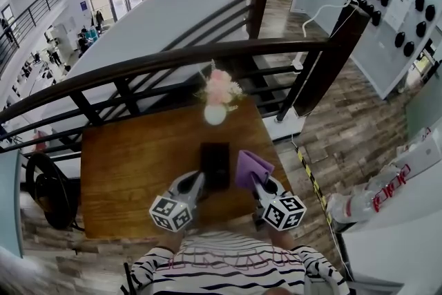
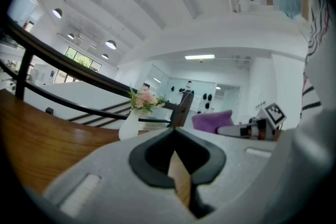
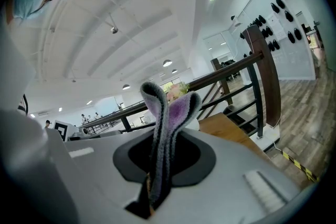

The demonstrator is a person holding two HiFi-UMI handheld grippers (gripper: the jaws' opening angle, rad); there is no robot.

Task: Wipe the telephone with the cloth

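Right tongs (image 3: 156, 181) clamp the cloth (image 3: 167, 113) just right of the phone (image 1: 215, 164). Left tongs (image 2: 181, 178), nearly closed and empty, sit left of it. Lay cloth flat on phone; wipe lightly.

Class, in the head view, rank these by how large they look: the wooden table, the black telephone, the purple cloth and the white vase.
1. wooden table
2. black telephone and purple cloth: too alike to rank
3. white vase, though it stands farthest from the camera
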